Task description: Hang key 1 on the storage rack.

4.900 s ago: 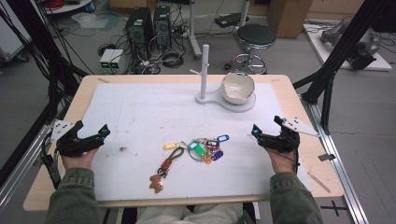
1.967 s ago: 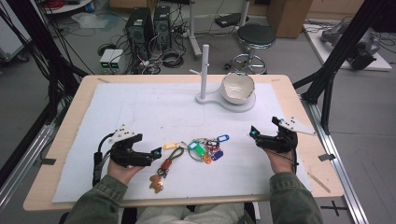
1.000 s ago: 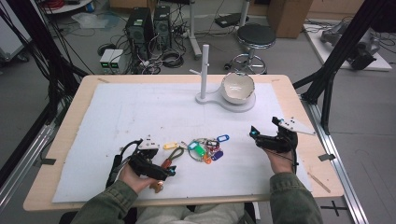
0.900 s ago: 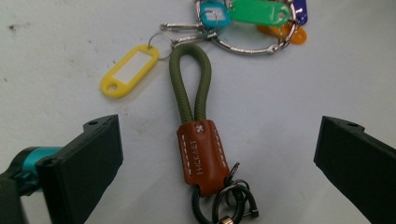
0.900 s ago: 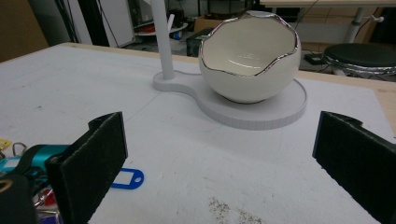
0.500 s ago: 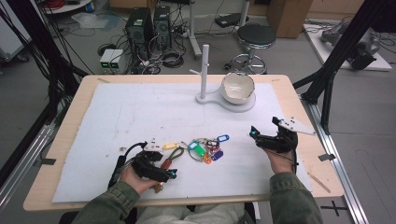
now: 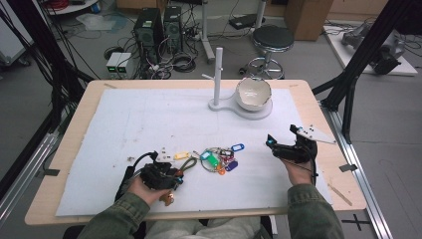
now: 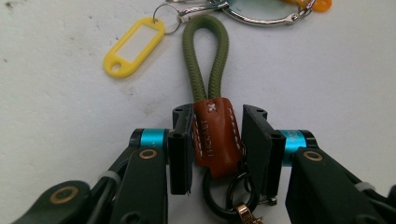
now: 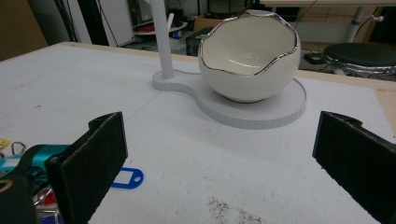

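Left hand-held gripper point(image 8: 212, 140) jaws, just closing, now bracket the brown leather key fob point(image 8: 215, 135) flat on the worktop point(image 7: 149, 114), lift pending; right hand-held gripper point(image 9: 219, 163) idles wide open.

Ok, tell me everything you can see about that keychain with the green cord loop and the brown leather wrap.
The keychain lies flat on the white table cover. Its olive cord loop joins a metal key ring beside a yellow tag. A stitched brown leather sleeve binds the cord; below hang a black ring and a brassy clasp. The left gripper fingers have just been closing on the sleeve.
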A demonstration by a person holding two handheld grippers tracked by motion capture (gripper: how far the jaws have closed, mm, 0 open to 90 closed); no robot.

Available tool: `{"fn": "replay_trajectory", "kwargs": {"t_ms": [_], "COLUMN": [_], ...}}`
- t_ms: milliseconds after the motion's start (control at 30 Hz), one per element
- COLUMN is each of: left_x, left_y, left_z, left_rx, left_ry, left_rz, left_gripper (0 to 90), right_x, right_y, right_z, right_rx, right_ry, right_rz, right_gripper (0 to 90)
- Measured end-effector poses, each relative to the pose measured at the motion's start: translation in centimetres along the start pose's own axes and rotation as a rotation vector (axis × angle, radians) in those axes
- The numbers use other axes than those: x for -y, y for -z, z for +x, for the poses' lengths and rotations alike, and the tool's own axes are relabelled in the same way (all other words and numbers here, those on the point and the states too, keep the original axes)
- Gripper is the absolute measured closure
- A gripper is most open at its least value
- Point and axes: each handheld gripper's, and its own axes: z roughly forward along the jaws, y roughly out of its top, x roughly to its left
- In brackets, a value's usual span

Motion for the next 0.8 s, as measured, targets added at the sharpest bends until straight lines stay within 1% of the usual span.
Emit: {"fn": "replay_trajectory", "kwargs": {"t_ms": [133,233,433,600,633,800], "left_x": [-0.03,-0.05,-0.09,-0.13,-0.15,-0.2], "left_y": [0.03,0.05,0.18,0.28,0.35,0.81], "left_z": [0.21,0.38,0.42,0.43,0.47,0.74], "left_rx": [0.006,0.016,0.023,0.036,0.033,0.043], "left_ry": [0.013,0.033,0.04,0.052,0.052,0.075], "left_rz": [0.0,-0.001,0.008,0.001,0.003,-0.021], "left_gripper": [67.1,68.5,68.7,69.0,69.0,69.3], "right_x": [0.0,0.0,0.0,0.01,0.01,0.01], "right_y": [-0.01,0.0,-0.01,-0.02,-0.02,0.0], "right_z": [0.0,0.0,-0.07,-0.03,-0.03,0.07], "right_rx": [0.0,0.0,0.001,-0.001,-0.001,0.001], "right_ry": [0.002,0.0,0.005,-0.001,-0.001,0.006], "right_rz": [-0.001,0.0,-0.003,0.003,0.003,0.002], "right_gripper": [2.0,2.0,2.0,2.0,2.0,2.0]}}
